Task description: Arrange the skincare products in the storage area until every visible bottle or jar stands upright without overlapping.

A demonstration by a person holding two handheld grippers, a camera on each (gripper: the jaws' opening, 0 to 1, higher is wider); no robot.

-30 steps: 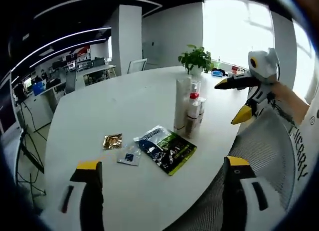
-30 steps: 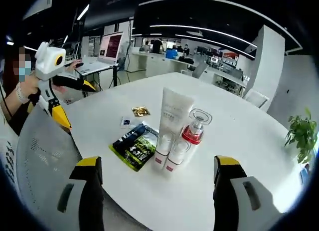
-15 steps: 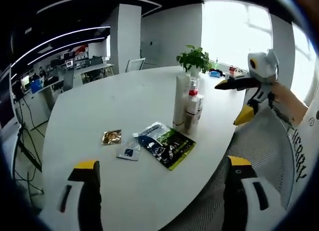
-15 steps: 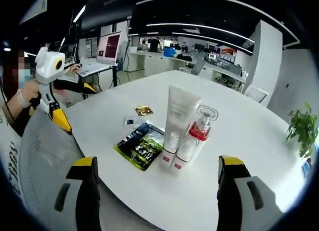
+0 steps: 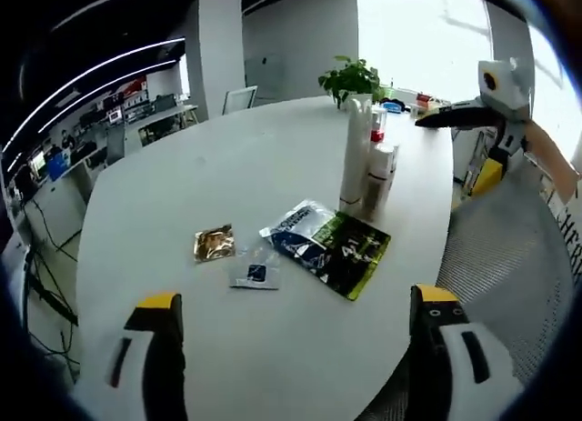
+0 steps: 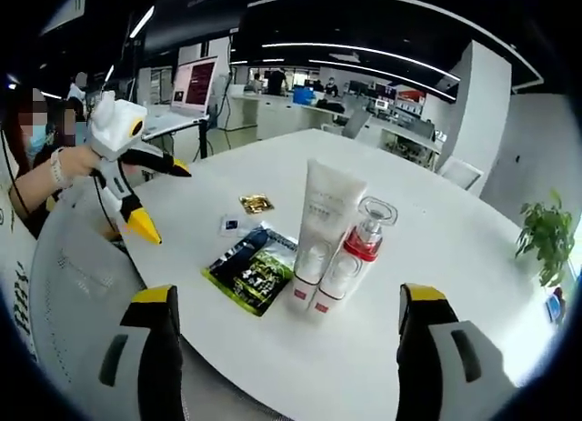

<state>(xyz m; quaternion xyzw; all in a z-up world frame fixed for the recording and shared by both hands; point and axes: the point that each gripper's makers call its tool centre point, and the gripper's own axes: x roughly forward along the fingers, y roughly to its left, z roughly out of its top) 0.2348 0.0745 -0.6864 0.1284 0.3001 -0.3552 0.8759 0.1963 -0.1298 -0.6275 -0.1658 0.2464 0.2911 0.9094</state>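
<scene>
Right gripper view: white tube (image 6: 320,230) upright beside pump bottle (image 6: 350,257).

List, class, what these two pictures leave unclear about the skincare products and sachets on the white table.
- White tube: its print is too small to read in the right gripper view.
- Bottles behind the tube: partly hidden in the left gripper view, so their count is uncertain.
- Gold sachet and small blue sachet: labels blurred and too small.
- Green-black packet: text unreadable.

I see a white oval table (image 5: 200,194) carrying an upright white tube (image 6: 320,228), a red-collared pump bottle (image 6: 350,255), a dark green packet (image 5: 332,248), two small sachets (image 5: 215,243) and a potted plant (image 5: 353,77).
</scene>
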